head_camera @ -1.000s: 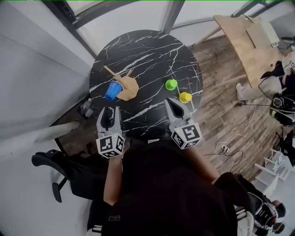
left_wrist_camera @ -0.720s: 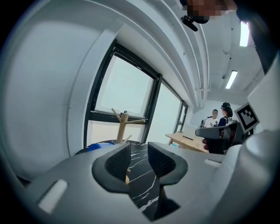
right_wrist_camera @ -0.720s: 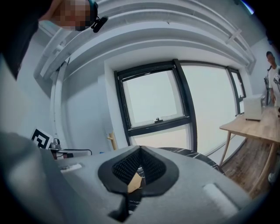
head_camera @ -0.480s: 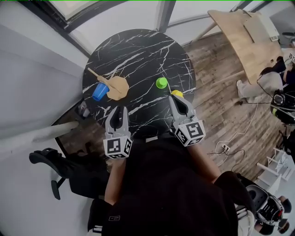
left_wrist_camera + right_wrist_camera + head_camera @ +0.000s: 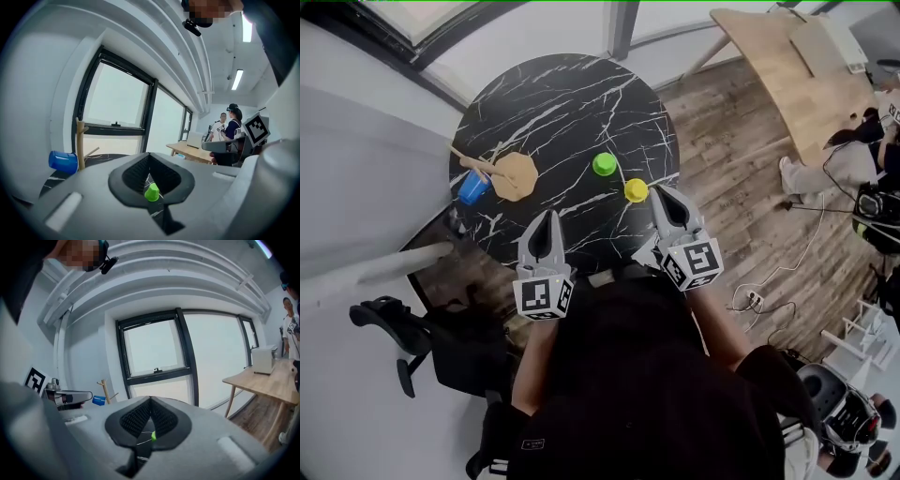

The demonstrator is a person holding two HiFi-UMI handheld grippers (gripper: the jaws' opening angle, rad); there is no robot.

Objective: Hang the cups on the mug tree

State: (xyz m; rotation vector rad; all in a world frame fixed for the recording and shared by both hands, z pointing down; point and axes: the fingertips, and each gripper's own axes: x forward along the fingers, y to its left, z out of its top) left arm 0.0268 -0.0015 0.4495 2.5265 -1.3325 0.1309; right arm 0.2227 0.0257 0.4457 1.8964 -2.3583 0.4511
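Tools both pressed shut and empty, left tool (image 5: 547,217) just closed; yellow cup (image 5: 637,190) just beside right tool (image 5: 662,193)

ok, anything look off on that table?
Nothing stands out. The blue cup hangs on the mug tree, which stands near the left edge of the table. The green cup and yellow cup sit apart on the tabletop, not yet hung. No spill or damage is visible.
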